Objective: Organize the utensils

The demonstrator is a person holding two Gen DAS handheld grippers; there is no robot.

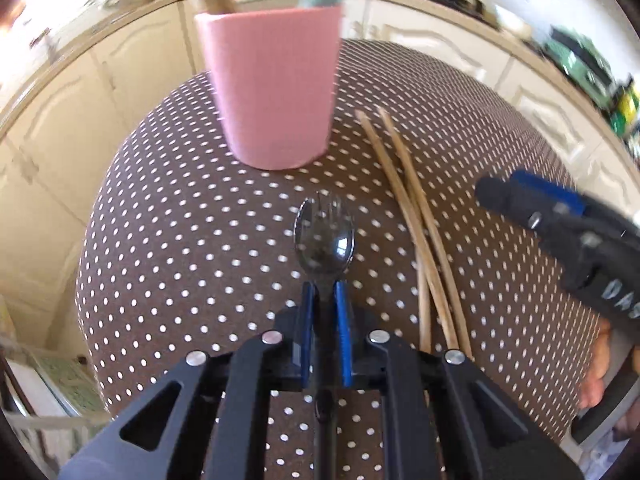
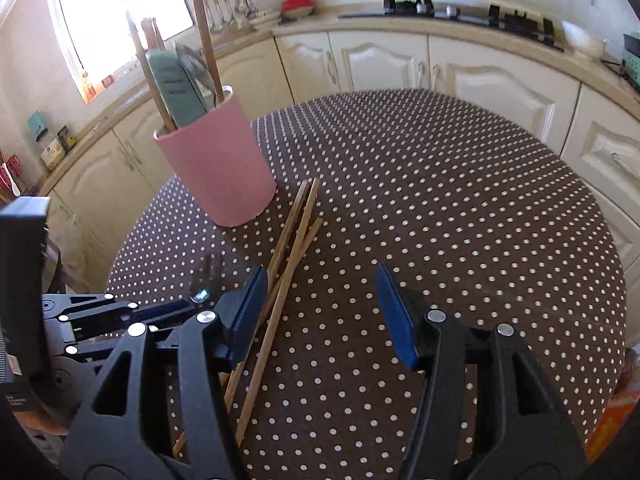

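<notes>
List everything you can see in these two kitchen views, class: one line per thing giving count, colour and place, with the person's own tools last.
Cup: one, pink, upright on the table's far left, holding utensils.
Utensils in cup: several, wooden sticks and a grey-green flat piece; exact count unclear.
Chopsticks: three, wooden, loose on the table beside the cup.
Spoon and fork: one each, dark metal, stacked on the table.
Tablecloth: one, brown with white dots, covering the table.
Cabinets: cream, along the walls.
Left gripper: black with blue pads, shut on the spoon and fork handles.
Right gripper: black with blue pads, open above the chopsticks.
</notes>
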